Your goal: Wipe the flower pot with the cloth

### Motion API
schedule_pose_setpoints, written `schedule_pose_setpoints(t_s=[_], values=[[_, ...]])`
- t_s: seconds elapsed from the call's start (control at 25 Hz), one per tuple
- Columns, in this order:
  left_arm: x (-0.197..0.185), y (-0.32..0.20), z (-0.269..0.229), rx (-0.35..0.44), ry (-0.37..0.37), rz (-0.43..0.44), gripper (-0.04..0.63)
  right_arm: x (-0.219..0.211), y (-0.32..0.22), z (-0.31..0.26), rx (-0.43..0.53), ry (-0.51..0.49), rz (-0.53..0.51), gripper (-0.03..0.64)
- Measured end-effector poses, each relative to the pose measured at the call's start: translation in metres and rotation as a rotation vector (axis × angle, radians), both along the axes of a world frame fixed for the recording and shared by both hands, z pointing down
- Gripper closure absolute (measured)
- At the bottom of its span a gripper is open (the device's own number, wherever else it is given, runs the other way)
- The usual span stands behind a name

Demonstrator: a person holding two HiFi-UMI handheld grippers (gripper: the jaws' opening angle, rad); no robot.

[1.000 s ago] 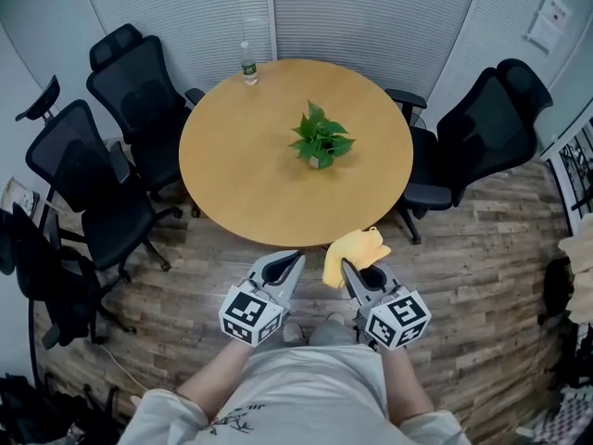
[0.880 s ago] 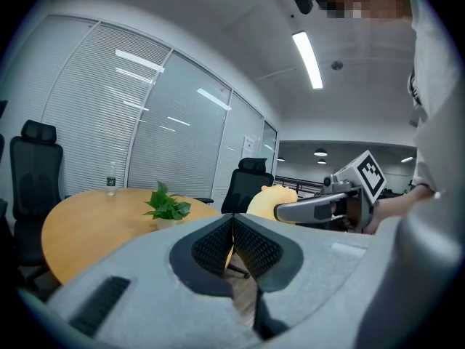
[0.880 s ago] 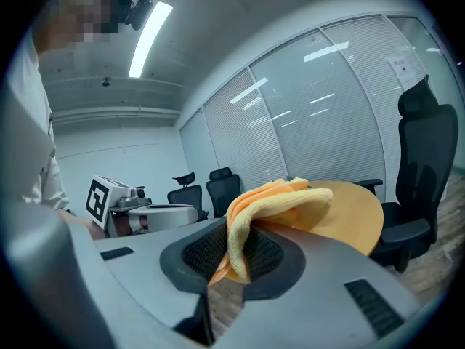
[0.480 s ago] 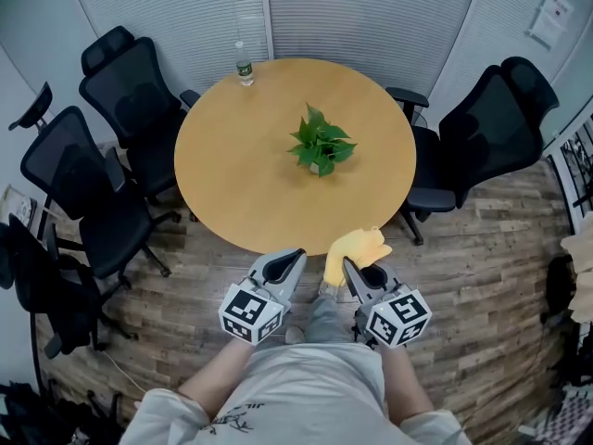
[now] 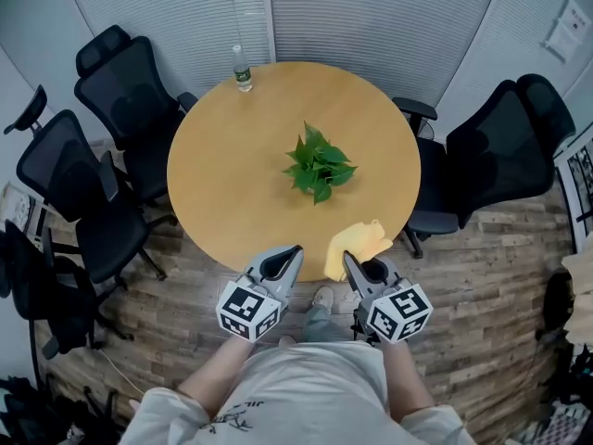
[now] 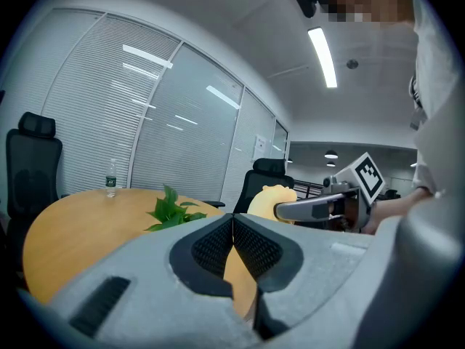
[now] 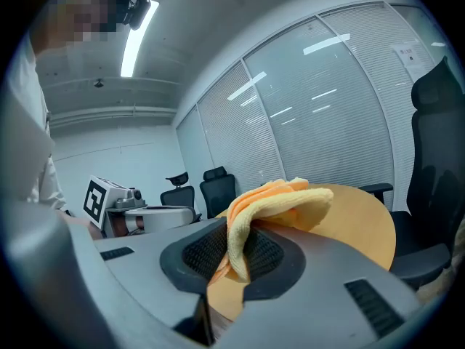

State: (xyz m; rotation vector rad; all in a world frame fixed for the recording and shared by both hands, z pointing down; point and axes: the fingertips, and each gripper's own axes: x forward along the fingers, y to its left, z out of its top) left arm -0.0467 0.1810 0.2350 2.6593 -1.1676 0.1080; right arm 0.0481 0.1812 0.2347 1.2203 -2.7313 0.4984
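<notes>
A round wooden table (image 5: 232, 184) is seen from above, ringed by black chairs (image 5: 125, 109). The flower pot (image 5: 318, 172), largely hidden under its green leaves, stands near the table's centre. It is judged upright, its long axis vertical and the leaves pointing up. A yellow cloth (image 5: 359, 245) is clamped in the right gripper (image 5: 349, 262) and overhangs the table's near edge. The left gripper (image 5: 295, 252) is closed on nothing. Wiping is not yet begun; the approach is judged in hand. Next, the cloth must be carried inward to the pot's side.

Flower pot (image 5: 318, 167) mid-table (image 5: 232, 193), bottle (image 5: 241, 68) at the far edge, cloth (image 5: 357, 246) at the near edge, chairs (image 5: 130, 105) either side.
</notes>
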Motion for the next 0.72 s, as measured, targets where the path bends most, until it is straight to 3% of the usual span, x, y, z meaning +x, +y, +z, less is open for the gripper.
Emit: schedule_pose_setpoints(t_s=[0.4, 0.72], values=[[0.029, -0.082, -0.010, 0.006, 0.000, -0.064, 0.584, 0.029, -0.087, -0.006, 0.016, 0.016, -0.080, 0.565], [0.039, -0.109, -0.003, -0.011, -0.002, -0.099, 0.584, 0.039, -0.123, 0.004, -0.002, 0.027, -0.127, 0.565]])
